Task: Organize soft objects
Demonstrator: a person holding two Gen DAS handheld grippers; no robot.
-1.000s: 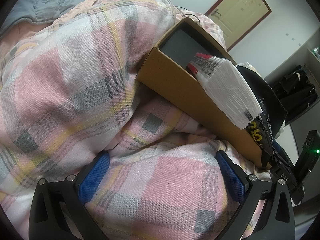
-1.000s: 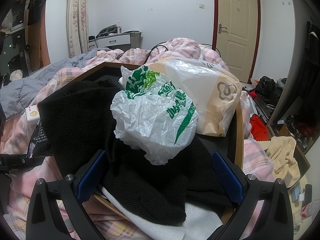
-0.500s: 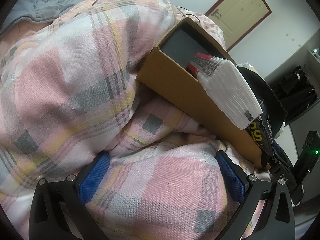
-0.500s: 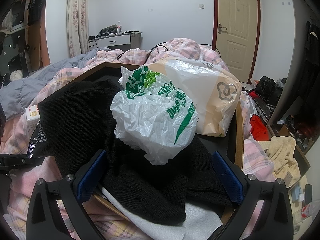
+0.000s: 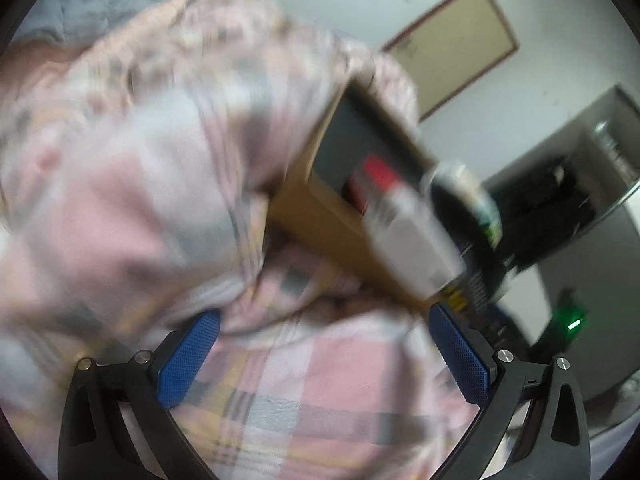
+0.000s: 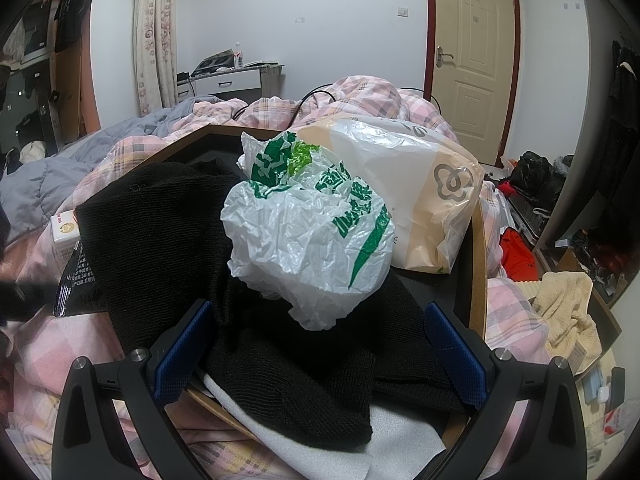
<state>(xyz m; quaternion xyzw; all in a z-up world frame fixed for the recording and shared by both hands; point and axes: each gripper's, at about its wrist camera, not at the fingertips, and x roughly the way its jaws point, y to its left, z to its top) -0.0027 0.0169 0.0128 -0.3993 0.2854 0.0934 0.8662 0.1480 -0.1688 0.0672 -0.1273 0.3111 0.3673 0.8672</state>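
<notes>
Two grippers, left gripper (image 5: 324,350) and right gripper (image 6: 318,346), stand spread wide, holding nothing. Inside the cardboard box (image 6: 478,264) lie a black knit garment (image 6: 168,236), crumpled white-green bag (image 6: 308,240) and beige bag (image 6: 420,192). Packing looks mostly done; a cream towel (image 6: 568,312) right of the box remains out.

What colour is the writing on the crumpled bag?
Green, on the white crumpled bag; right wrist view.
</notes>
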